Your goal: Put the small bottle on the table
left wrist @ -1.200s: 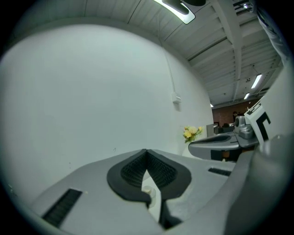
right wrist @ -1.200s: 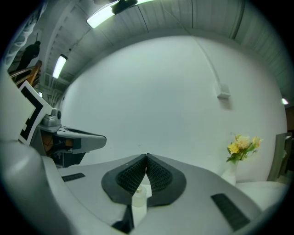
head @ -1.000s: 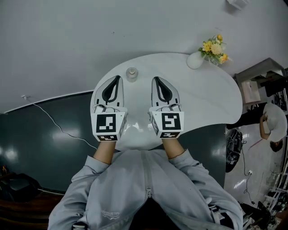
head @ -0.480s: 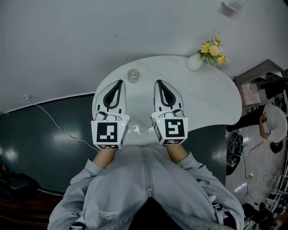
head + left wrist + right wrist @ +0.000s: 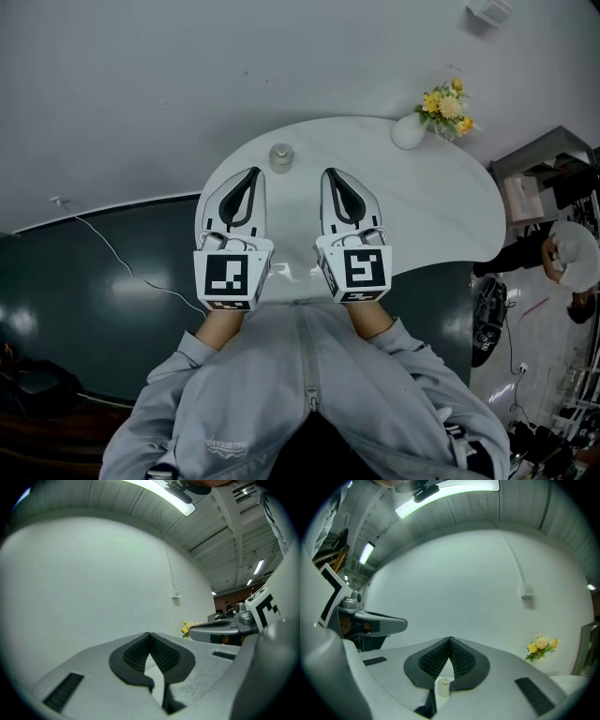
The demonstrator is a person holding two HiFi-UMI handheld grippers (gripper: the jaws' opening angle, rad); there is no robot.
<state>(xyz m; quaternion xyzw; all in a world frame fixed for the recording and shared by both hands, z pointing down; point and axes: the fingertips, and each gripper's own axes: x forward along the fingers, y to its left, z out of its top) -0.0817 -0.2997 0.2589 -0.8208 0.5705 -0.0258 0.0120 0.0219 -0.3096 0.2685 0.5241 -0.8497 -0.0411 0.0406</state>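
Note:
The small clear bottle [image 5: 280, 157] stands upright on the white table [image 5: 427, 202], near its far left edge. My left gripper [image 5: 251, 172] hovers just short of it and slightly left, jaws shut and empty. My right gripper [image 5: 330, 173] is beside it to the right, also shut with nothing held. In the right gripper view the bottle [image 5: 443, 686] shows through the gap under the closed tips [image 5: 450, 639], standing apart from them. In the left gripper view the closed tips [image 5: 149, 634] face a bare white wall, and the bottle is hidden.
A white vase [image 5: 409, 130] with yellow flowers [image 5: 447, 101] stands at the table's far right. A dark floor with a white cable [image 5: 112, 253] lies to the left. Shelving and a person [image 5: 567, 258] are at the right.
Both grippers have drawn back a little toward the person and risen slightly, still shut. The bottle has stayed in place on the table.

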